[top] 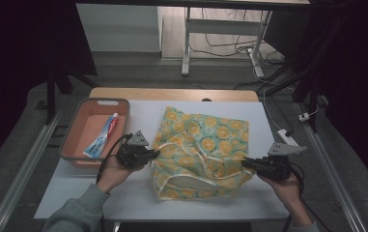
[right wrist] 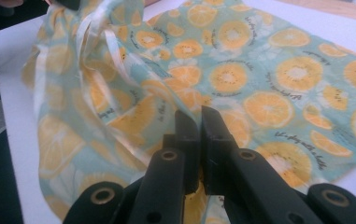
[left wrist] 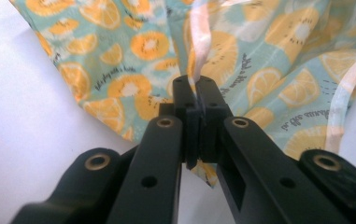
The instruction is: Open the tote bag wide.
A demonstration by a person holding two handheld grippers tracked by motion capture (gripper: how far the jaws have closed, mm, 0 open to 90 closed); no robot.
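**Inspector:** Black jaws of the left gripper [left wrist: 198,100] are pressed together on the fabric bag [top: 201,150] at its left rim, a pale drawstring [left wrist: 200,42] between them. Right gripper [right wrist: 200,125]?

**Assistant:** Closed on the bag's right rim. The bag lies mid-table on the white table [top: 138,121], mouth toward the person.

**Inspector:** Recommendation?

**Assistant:** Likely spreading the mouth; pull evenly outward, keeping the cord clear.

**Inspector:** Markings?

**Assistant:** Small script among the orange slices, unreadable. Toothpaste tube [top: 103,136] in the basket [top: 77,116]; brand illegible.

Lab or test room, aluminium rails [top: 24,166], floor cables [top: 230,48] (dark surroundings)
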